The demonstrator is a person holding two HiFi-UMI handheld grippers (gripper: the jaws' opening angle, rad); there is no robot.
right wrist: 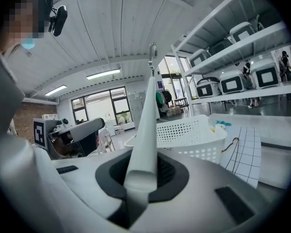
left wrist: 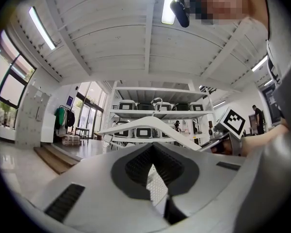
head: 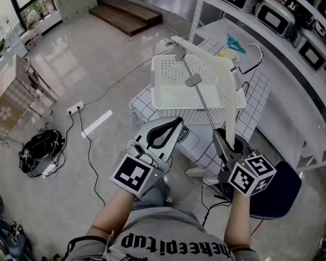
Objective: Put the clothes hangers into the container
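A white plastic clothes hanger [head: 206, 52] with a small metal hook [right wrist: 152, 52] at its peak is raised in the air, standing on end. One arm's tip is clamped between the jaws of my right gripper [head: 228, 141]. Close by, a white perforated plastic basket [head: 168, 64] sits upright on a grid-patterned tablecloth [head: 255, 107].

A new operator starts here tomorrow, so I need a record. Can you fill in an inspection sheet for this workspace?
Surface: table under grid cloth.
Job's things: hanger held above basket; basket looks empty.
Clutter: teal item behind basket.
Grippers: right gripper shut on hanger; left gripper shut, empty.
Cables: power strip on floor; dark cable on table.
Surroundings: shelves of machines; black bag on floor.
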